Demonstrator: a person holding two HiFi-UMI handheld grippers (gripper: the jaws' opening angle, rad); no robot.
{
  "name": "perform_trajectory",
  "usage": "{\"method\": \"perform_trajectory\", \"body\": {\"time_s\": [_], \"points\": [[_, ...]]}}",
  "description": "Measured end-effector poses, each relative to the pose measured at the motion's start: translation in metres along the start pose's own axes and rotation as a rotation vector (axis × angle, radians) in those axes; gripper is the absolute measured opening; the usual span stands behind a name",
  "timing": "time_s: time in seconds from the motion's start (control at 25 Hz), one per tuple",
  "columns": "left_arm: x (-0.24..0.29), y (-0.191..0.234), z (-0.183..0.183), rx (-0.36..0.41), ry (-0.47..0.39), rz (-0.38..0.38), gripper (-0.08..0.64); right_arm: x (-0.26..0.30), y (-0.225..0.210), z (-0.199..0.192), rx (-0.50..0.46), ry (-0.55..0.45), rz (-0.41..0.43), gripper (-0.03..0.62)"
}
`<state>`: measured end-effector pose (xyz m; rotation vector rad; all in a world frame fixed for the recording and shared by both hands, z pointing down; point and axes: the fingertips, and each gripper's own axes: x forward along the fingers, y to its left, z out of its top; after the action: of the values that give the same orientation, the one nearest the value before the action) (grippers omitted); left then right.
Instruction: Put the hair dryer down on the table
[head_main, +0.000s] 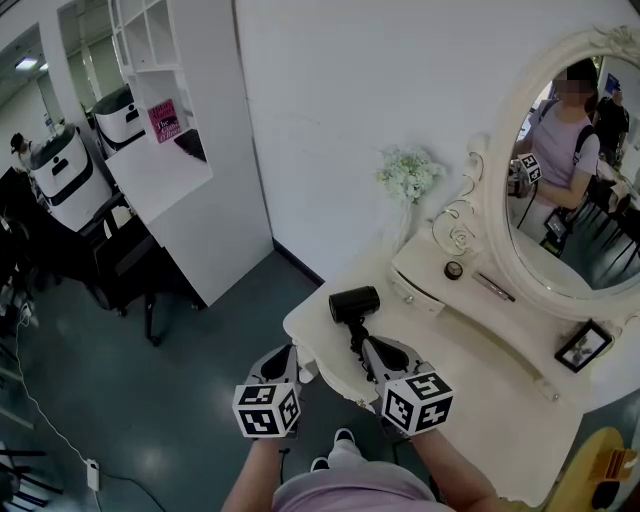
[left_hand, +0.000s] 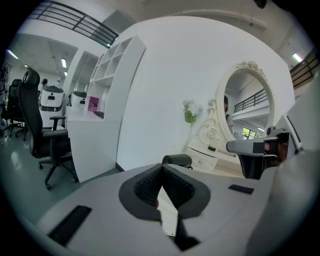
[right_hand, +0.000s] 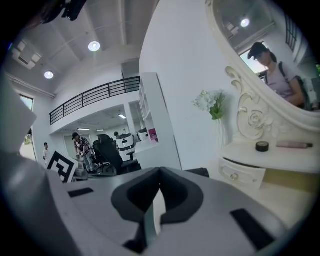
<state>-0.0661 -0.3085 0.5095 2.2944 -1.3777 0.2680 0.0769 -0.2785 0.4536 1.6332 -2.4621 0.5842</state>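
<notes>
1. The hair dryer (head_main: 354, 303) lies on the white table (head_main: 470, 365), close to its front-left corner. The black barrel points toward the left edge and the handle points back to the person. It seems to rest there by its own weight, so I judge that the putting down is almost finished.
2. The right gripper (head_main: 374, 349) is over the front edge of the table, just behind the end of the handle. In its own view the two jaws are pressed together and nothing shows between them. The dryer appears only beyond them.
3. The left gripper (head_main: 282, 353) hangs off the table, just beside the front-left corner. Its jaws are also together and hold nothing.
4. What remains, in my opinion, is a clean retreat. The right gripper should go back along the line of the handle, toward the person and not sideways, because a touch from the side could turn the dryer.
5. Very little table is left on the dryer's left side, where the corner is rounded. A push in that direction could send it over the edge.
6. I cannot tell whether a cord runs from the handle under the right gripper. It would be safer to lift this gripper a little first, so that nothing drags.
7. The left gripper should keep clear of the corner while the right one withdraws.
</notes>
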Motion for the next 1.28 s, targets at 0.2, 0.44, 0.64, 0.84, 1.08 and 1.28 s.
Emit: {"method": "perform_trajectory", "body": {"time_s": [0.2, 0.44, 0.64, 0.84, 1.08, 1.28], "points": [[-0.006, 0.001, 0.002, -0.004, -0.014, 0.004, 0.0, -0.01, 0.002, -0.004, 0.028, -0.021, 0.008, 0.003], [-0.01, -0.002, -0.001, -0.009, -0.009, 0.002, 0.0, -0.018, 0.003, -0.007, 0.02, -0.03, 0.004, 0.002], [-0.01, -0.007, -0.001, -0.006, -0.012, -0.007, 0.0, -0.02, 0.003, -0.015, 0.012, -0.013, -0.009, 0.002], [-0.011, -0.011, 0.0, -0.001, -0.015, -0.015, 0.0, -0.018, 0.0, -0.021, 0.011, 0.012, -0.018, 0.002], [-0.011, -0.012, -0.002, -0.005, -0.013, -0.016, 0.0, -0.016, -0.003, -0.021, 0.029, 0.023, -0.019, 0.002], [-0.012, -0.012, -0.003, -0.005, -0.01, -0.011, 0.0, -0.017, -0.004, -0.016, -0.018, 0.013, -0.033, 0.002]]}}
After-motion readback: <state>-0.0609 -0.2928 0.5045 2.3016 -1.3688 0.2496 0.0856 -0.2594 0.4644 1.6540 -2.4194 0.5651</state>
